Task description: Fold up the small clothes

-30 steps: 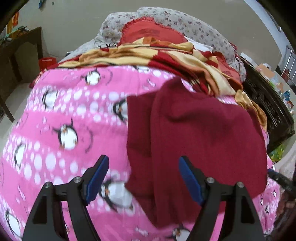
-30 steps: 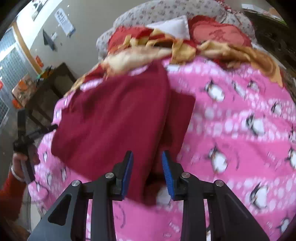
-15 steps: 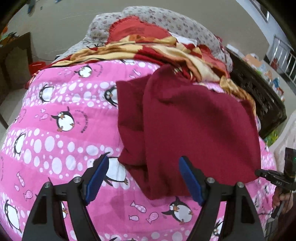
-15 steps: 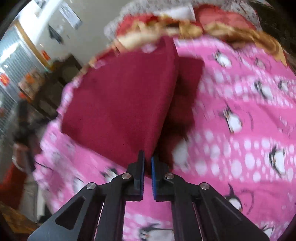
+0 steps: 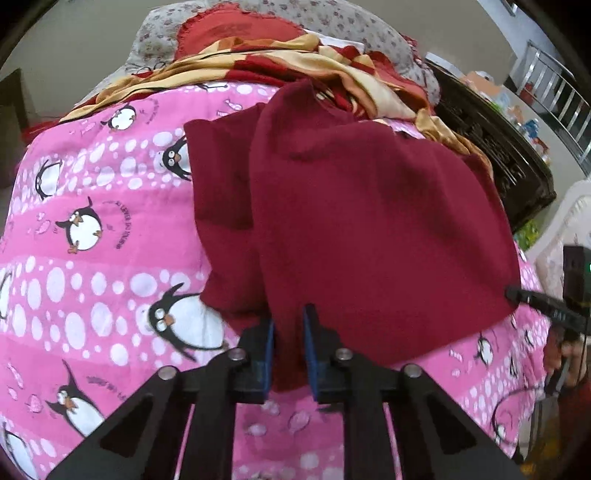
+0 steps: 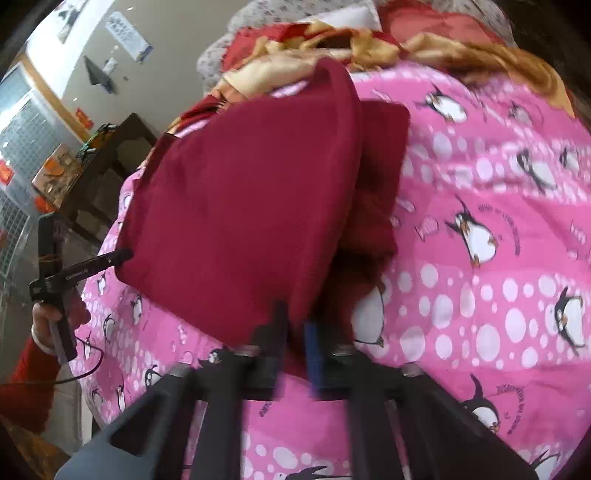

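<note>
Maroon knit fills the left wrist view: one small garment (image 5: 369, 221) lies on a bed under a pink penguin-print blanket (image 5: 92, 240), one flap doubled over so two layers show along its left side. The left gripper (image 5: 288, 343) has just been closing its jaws, and the two blue pads now pinch the garment's near edge, cloth bunched between them. One red and yellow patterned cloth (image 5: 295, 62) is heaped at the bed's far end against one floral pillow (image 5: 332, 22). At the right edge the right gripper (image 5: 517, 295) meets the garment's far corner.

In the right wrist view, blurred, the same maroon garment (image 6: 240, 203) lies on the pink blanket (image 6: 480, 221). The right gripper (image 6: 295, 332) has its jaws nearly together on the garment's near edge, fabric caught between them. At the left, one hand (image 6: 55, 314) in a red sleeve (image 6: 26, 387) holds the left gripper (image 6: 125, 254), its tip at the garment's edge.
</note>
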The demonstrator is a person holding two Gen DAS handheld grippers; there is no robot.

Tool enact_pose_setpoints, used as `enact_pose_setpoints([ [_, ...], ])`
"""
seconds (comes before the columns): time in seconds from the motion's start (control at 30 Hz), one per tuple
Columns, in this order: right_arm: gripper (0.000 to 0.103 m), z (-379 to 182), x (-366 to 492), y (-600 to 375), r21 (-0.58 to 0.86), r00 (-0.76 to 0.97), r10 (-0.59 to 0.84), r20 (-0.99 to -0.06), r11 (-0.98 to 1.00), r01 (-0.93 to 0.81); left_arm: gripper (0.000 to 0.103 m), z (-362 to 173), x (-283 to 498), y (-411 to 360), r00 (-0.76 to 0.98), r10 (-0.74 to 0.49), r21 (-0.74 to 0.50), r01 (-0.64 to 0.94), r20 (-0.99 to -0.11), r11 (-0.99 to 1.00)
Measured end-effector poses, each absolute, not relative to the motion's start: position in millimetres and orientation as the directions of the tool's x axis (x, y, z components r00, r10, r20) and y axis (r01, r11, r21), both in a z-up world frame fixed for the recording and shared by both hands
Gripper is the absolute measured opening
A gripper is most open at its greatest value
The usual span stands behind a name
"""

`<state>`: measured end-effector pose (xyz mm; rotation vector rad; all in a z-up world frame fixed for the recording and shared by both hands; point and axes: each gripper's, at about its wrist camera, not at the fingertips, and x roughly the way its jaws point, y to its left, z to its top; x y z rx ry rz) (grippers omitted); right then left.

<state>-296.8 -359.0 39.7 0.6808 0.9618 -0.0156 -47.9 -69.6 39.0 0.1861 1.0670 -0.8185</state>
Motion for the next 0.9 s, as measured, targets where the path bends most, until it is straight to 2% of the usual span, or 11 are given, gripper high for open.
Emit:
enact_pose_setpoints([
  [0.27,0.022,24.6,-296.6,-357.7,0.485,0.528,0.268,-0.806,0.810,0.330,0.013,18.9,-58.3,-51.8,0.222,-0.494,-0.241,0.664,-0.841,0.708],
  [0.33,0.024,30.3,-298.0,-360.8,0.486,0.530,0.262,-0.806,0.804,0.341,0.013,24.9,-59.1,-48.9,0.224,-0.497,-0.240,0.667,-0.839,0.706],
  [0.4,0.030,43.3,-304.7,-368.5,0.494,0.556,0.248,-0.793,0.797,0.349,0.025,35.8,-57.7,-44.3,0.244,-0.482,-0.219,0.661,-0.841,0.718],
  [0.43,0.032,50.1,-307.6,-372.2,0.486,0.572,0.228,-0.788,0.801,0.350,0.025,43.0,-56.0,-42.9,0.272,-0.463,-0.190,0.656,-0.843,0.730],
  [0.5,0.051,66.3,-309.6,-381.8,0.432,0.600,0.145,-0.787,0.824,0.368,0.029,55.5,-51.2,-43.0,0.306,-0.464,-0.168,0.657,-0.831,0.735],
  [0.53,0.055,72.6,-306.5,-386.9,0.410,0.609,0.110,-0.786,0.829,0.380,0.031,64.1,-46.7,-44.7,0.323,-0.480,-0.173,0.656,-0.816,0.735],
  [0.57,0.057,77.9,-300.1,-395.0,0.401,0.621,0.082,-0.780,0.827,0.394,0.041,69.7,-42.9,-47.3,0.337,-0.488,-0.175,0.651,-0.805,0.738],
  [0.6,0.057,80.6,-293.5,-400.0,0.400,0.626,0.070,-0.777,0.823,0.404,0.052,77.3,-36.9,-52.6,0.364,-0.496,-0.173,0.641,-0.788,0.747],
  [0.67,0.058,84.9,-271.4,-410.5,0.410,0.640,0.068,-0.765,0.819,0.403,0.060,89.4,-25.8,-68.2,0.403,-0.522,-0.179,0.638,-0.751,0.749],
  [0.77,0.058,82.2,-231.8,-423.2,0.395,0.626,0.053,-0.778,0.816,0.421,0.065,101.3,-4.9,-94.9,0.425,-0.546,-0.186,0.641,-0.722,0.744],
  [0.9,0.058,74.1,-196.4,-428.4,0.342,0.591,0.023,-0.807,0.833,0.435,0.066,100.5,24.4,-138.5,0.431,-0.520,-0.160,0.636,-0.738,0.755],
])
